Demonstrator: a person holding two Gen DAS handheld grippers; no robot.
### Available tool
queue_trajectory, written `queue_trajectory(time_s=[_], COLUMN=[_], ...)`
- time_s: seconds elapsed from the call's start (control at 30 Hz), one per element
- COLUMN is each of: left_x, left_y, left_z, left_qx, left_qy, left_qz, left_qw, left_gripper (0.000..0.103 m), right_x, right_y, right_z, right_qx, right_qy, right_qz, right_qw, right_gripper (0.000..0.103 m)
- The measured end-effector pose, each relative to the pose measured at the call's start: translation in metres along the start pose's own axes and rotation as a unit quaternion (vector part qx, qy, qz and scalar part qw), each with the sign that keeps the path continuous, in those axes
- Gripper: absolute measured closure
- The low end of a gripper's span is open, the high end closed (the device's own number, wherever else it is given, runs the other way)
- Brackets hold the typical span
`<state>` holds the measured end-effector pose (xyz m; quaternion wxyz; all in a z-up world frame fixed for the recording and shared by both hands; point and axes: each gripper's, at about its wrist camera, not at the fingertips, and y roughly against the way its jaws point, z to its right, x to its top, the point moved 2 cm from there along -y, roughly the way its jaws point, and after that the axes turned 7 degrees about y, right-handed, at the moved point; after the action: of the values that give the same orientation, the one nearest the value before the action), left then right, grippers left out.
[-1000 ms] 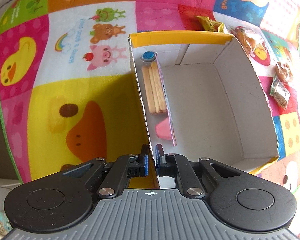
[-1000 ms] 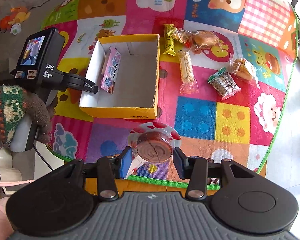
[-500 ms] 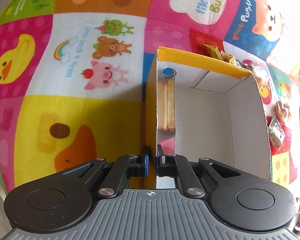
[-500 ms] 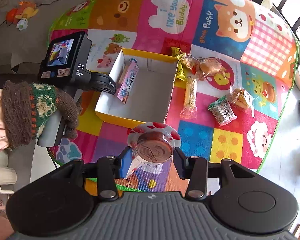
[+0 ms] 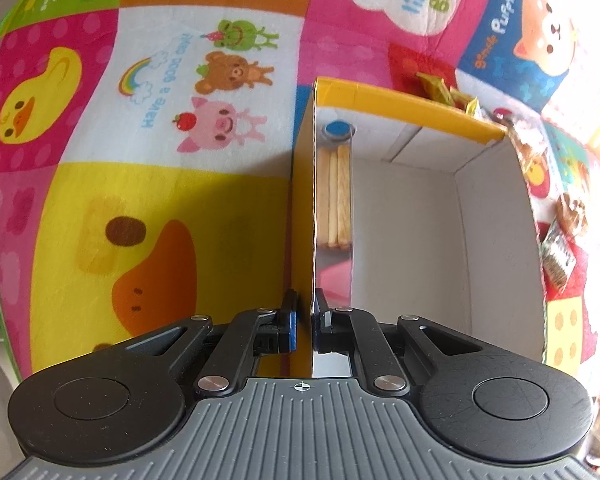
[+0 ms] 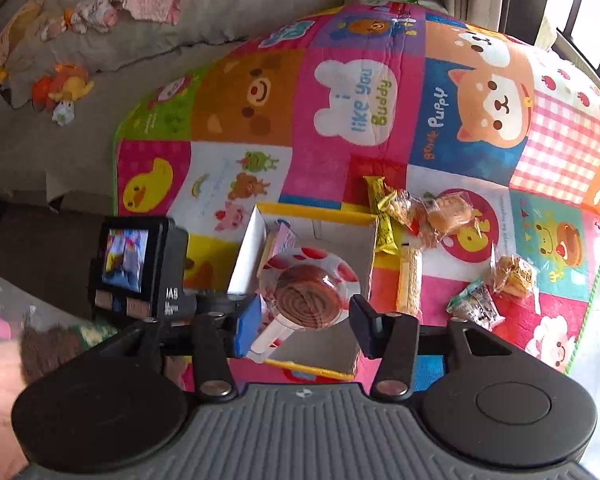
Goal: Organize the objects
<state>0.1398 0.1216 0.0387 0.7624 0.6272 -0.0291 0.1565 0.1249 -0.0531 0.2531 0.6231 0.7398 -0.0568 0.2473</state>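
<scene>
A yellow cardboard box (image 5: pixel 400 108) with a white inside lies on the play mat. My left gripper (image 5: pixel 306 320) is shut on its near left wall (image 5: pixel 313 200). A pink pack of biscuit sticks (image 5: pixel 336 196) leans against that wall inside. In the right wrist view my right gripper (image 6: pixel 304 320) hovers over the box (image 6: pixel 312 211). Its jaws are opening around a round brown spiral snack (image 6: pixel 308 296) in a clear red-spotted wrapper, and the pads stand just off it. The left gripper's back screen (image 6: pixel 126 260) shows at the box's left.
Loose snacks lie right of the box: a yellow pack (image 6: pixel 380 216), a wrapped bun (image 6: pixel 448 212), a long bar (image 6: pixel 408 280), a green packet (image 6: pixel 476 306), a pastry (image 6: pixel 516 274). A gloved hand (image 6: pixel 48 348) is at bottom left. Toys (image 6: pixel 64 84) lie on grey bedding beyond the mat.
My right gripper has carried the round snack from in front of the box to above it, and its jaws have widened. My left gripper kept its grip on the wall and rolled slightly.
</scene>
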Motion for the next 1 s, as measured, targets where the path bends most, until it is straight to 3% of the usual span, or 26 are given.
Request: queue_trajectory(time_s=[0.17,0.4,0.53,0.67,0.83,1.0], left_x=[-0.008,-0.016,-0.015,-0.011,-0.012,-0.014], left_y=[-0.003,-0.009,-0.009,-0.006,-0.002,0.003], left_z=[0.004,0.005,0.005,0.009,0.016,0.024], left_qx=[0.021,0.047,0.059,0.072,0.096,0.112], left_qy=[0.004,0.017,0.038,0.037,0.017,0.043], left_qz=[-0.021,-0.051,-0.062,-0.064,-0.065,-0.065], left_qw=[0.9996,0.9975,0.9956,0.9947,0.9931,0.9907], left_gripper=[0.094,0.094,0.094,0.094,0.093,0.093], right_x=[-0.002,-0.046,-0.048,-0.027,0.023,0.068], right_y=[-0.01,-0.04,-0.059,-0.087,-0.138,-0.188], right_z=[0.03,0.096,0.134,0.156,0.161,0.156], right_qx=[-0.003,-0.024,-0.023,-0.013,0.013,0.043], right_qy=[0.016,-0.003,-0.027,-0.016,0.026,0.044], right_qz=[-0.016,-0.086,-0.102,-0.103,-0.09,-0.091], right_qw=[1.0,0.996,0.994,0.995,0.995,0.994], right_gripper=[0.039,0.039,0.039,0.039,0.039,0.039])
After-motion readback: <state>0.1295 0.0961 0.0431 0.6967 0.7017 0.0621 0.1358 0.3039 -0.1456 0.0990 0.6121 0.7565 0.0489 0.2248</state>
